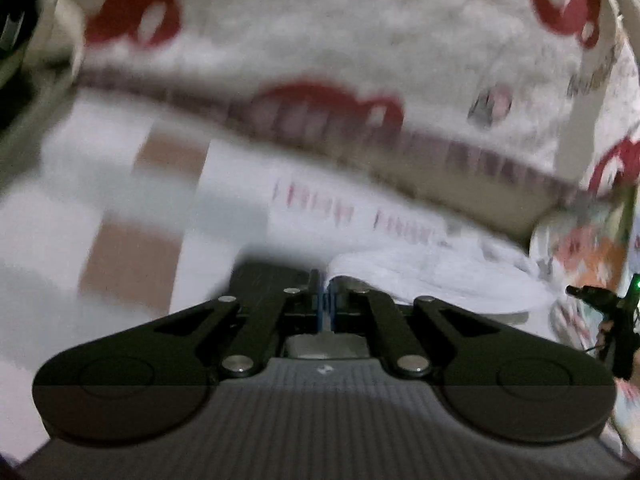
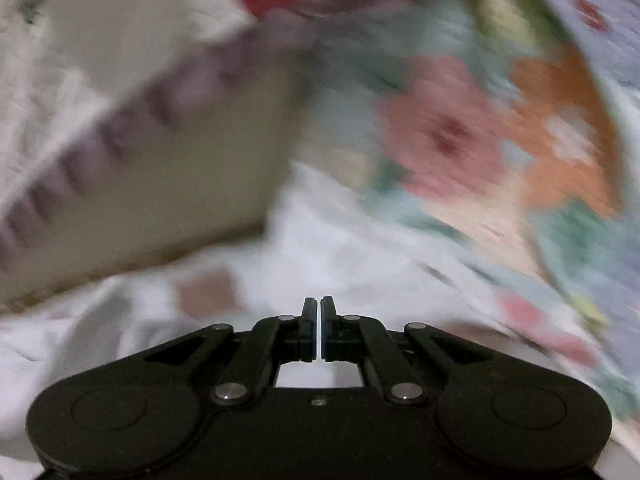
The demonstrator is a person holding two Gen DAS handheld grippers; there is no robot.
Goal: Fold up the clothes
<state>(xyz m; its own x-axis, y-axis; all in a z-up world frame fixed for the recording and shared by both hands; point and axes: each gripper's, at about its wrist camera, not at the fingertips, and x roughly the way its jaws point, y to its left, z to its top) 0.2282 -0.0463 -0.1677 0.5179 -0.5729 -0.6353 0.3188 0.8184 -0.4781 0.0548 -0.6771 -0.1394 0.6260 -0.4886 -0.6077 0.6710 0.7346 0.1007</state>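
Observation:
A white garment with pale blue and brown squares [image 1: 132,216] spreads below my left gripper [image 1: 325,280]. The left jaws are shut on a white fold of this garment [image 1: 432,280], which bulges out to the right of the fingers. In the right wrist view the same white garment [image 2: 328,240] lies under my right gripper [image 2: 319,308]. Its jaws are together with only a thin slit between them; I cannot tell whether cloth is pinched there. Both views are motion-blurred.
A white blanket with red shapes and a striped edge [image 1: 320,32] lies behind the garment, also in the right wrist view [image 2: 100,136]. A floral cloth in pink, orange and green [image 2: 480,132] lies at right. The other gripper [image 1: 616,312] shows at right.

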